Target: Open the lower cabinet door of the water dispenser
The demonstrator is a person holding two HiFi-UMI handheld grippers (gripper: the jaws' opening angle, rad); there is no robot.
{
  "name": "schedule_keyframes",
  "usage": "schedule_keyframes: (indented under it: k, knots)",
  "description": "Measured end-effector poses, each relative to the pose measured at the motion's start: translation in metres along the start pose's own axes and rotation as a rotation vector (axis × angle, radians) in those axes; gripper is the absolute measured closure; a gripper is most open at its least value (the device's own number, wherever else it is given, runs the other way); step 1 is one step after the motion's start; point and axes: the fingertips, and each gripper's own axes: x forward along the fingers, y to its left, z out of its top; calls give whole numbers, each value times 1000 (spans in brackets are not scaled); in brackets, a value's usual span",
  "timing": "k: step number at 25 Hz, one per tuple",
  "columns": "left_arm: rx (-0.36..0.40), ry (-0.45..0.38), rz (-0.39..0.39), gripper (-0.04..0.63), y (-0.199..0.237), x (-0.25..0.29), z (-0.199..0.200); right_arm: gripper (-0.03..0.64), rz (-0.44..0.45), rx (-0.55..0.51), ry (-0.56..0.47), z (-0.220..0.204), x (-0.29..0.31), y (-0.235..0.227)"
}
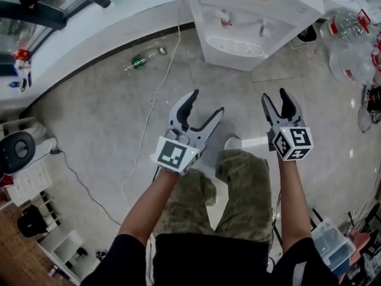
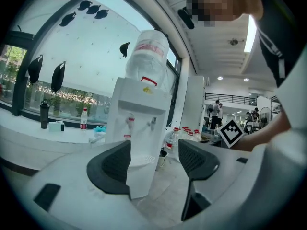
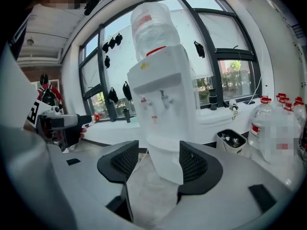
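A white water dispenser (image 1: pixel 256 16) stands on the floor ahead of me, with a clear bottle (image 3: pixel 152 25) on top and two taps above a drip tray (image 1: pixel 236 46). Its lower front (image 3: pixel 165 162) is plain white; the cabinet door's edges are hard to make out. My left gripper (image 1: pixel 207 107) and right gripper (image 1: pixel 278 101) hang side by side, well short of the dispenser, both open with nothing between the jaws. In the left gripper view the dispenser (image 2: pixel 139 143) shows between the pads, in the right gripper view too.
A cable (image 1: pixel 156 94) trails across the grey floor left of the dispenser, and a green bottle (image 1: pixel 138 61) lies near the wall. Large water jugs (image 1: pixel 351 40) and a small bin (image 3: pixel 233 140) stand to the right. A white counter (image 1: pixel 89 46) curves along the left.
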Motion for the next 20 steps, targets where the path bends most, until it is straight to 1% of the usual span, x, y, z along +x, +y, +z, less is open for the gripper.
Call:
schedule_keyframes:
  k: [5,8,11,12,14,17,20]
  knots:
    - [11,-33,-16,307,25,35,-54,385,2,-54,3,-45,45,-23]
    - [50,-60,-42,307,33,54,-78,385,7,-87,-9,-65,67,-33]
    - [74,-84,-52,307,41,73,-109,384,-13,-169,-4,-90,83,-49]
    - [87,-81,-52,307,44,77,-121,385,-25,-181,-2,-100,87,-55]
    - [118,-62,-57,307,48,83,-143,385,-39,-137,-15,-117,96,-66]
    - [116,-55,-81,307,52,86,-164,385,-36,-44,-54,-136,110,-78]
    - [131,-66,-106,307,51,87,-179,385,-19,-39,-67,-151,122,-83]
